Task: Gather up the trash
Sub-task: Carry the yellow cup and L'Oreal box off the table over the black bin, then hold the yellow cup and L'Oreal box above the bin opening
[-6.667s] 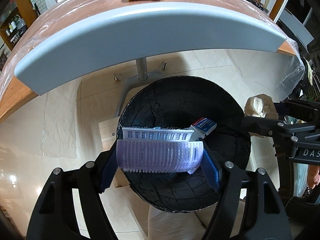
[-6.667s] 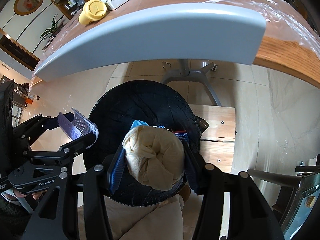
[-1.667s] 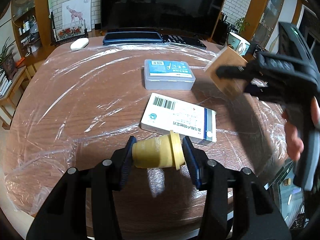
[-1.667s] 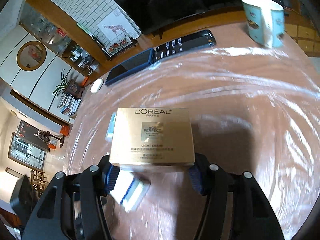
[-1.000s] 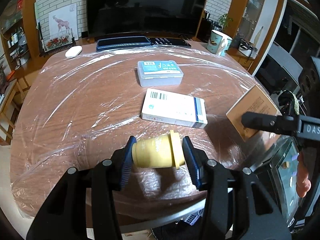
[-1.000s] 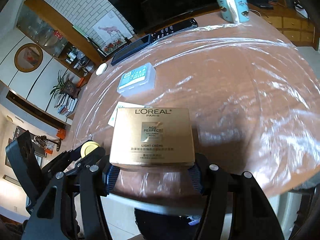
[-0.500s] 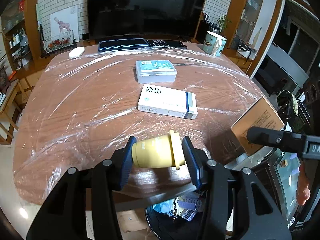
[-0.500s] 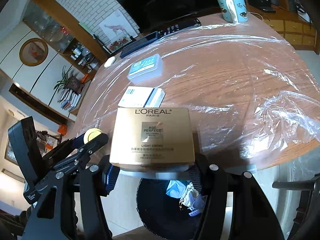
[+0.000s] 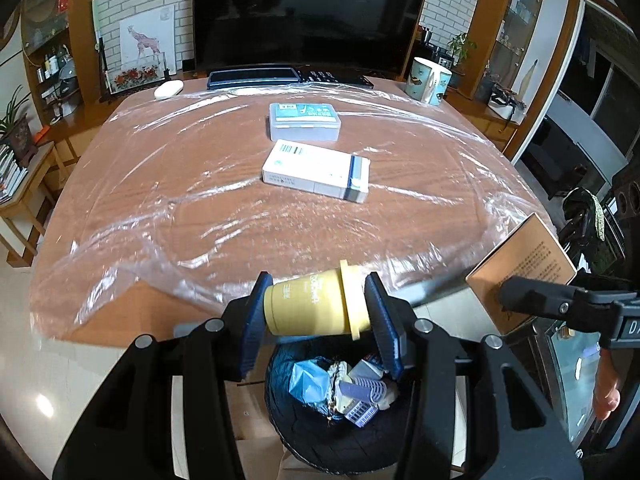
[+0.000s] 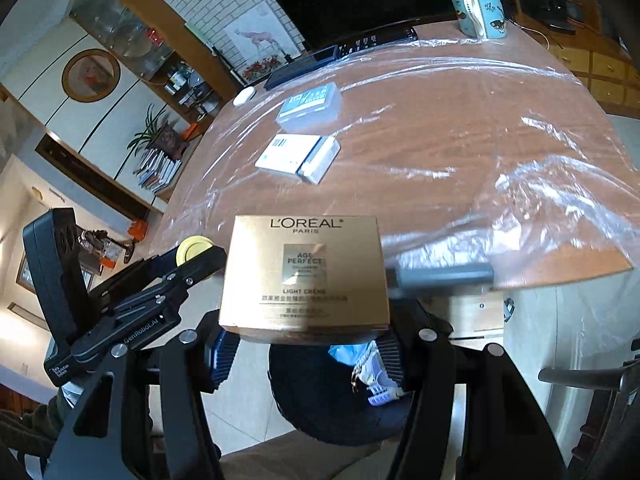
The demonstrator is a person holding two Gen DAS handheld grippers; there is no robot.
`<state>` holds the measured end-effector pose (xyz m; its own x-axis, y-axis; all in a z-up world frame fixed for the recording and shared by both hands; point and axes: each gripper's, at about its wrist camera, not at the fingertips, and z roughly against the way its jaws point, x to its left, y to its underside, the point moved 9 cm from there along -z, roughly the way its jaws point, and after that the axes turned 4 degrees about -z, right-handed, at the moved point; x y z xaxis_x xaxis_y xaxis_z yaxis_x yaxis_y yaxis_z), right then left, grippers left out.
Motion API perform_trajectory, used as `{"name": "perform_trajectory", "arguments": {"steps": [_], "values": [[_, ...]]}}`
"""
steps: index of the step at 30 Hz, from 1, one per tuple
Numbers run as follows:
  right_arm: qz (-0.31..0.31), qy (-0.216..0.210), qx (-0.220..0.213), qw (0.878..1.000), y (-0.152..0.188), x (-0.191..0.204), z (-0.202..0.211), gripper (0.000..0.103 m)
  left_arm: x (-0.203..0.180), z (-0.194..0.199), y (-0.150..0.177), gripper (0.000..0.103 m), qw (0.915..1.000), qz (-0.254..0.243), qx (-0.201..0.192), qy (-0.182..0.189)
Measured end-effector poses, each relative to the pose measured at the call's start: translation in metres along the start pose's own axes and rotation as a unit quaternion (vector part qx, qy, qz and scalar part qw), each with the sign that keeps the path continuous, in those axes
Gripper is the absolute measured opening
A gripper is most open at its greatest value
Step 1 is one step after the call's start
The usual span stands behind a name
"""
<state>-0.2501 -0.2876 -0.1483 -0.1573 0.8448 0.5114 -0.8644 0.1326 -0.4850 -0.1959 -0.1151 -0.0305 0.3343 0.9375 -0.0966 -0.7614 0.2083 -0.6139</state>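
1. We see the left gripper (image 9: 316, 316) tilted downward at the near edge of the bench (image 9: 248, 220), its two fingers pinching a yellow cup (image 9: 314, 308) that lies on its side, the flanged rim against the right finger.
2. The cup hangs above a black trash bin (image 9: 304, 432) that stands on the floor under the bench edge; inside the bin we see a blue crumpled piece, a purple ribbed piece and some white scraps.
3. The small print on the side of the cup is too blurred for us to read.
4. The right gripper (image 10: 304, 344) also points downward and pinches a gold box (image 10: 304, 272) from both sides; the box is held upright, over the same bin.
5. On the front of the box we read "L'OREAL PARIS", "AGE PERFECT" and "LIGHT CREME"; the smaller lines below are not legible.
6. In the left wrist view the box shows its back side with fine print, and part of a hand (image 9: 606, 384) shows below the right gripper.
7. On the bench, under clear plastic film, lie a white carton (image 9: 316, 170) with a barcode and a blue stripe, and behind it a clear plastic case (image 9: 304, 122) with a blue label.
8. At the far corner stands a mug (image 9: 428, 80).
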Motion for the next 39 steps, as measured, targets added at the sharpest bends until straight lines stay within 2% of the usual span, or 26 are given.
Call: {"name": "perform_trajectory", "arguments": {"steps": [17,39], "values": [[0.010,0.013,0.036,0.999,0.050,-0.021,-0.002,0.058,-0.023,0.010,0.037,0.049,0.9999,-0.002,0.016,-0.005],[0.037,0.034,0.085,0.995,0.090,-0.026,-0.032,0.058,-0.026,-0.010,0.080,0.049,0.9977,-0.017,0.065,-0.010]]}}
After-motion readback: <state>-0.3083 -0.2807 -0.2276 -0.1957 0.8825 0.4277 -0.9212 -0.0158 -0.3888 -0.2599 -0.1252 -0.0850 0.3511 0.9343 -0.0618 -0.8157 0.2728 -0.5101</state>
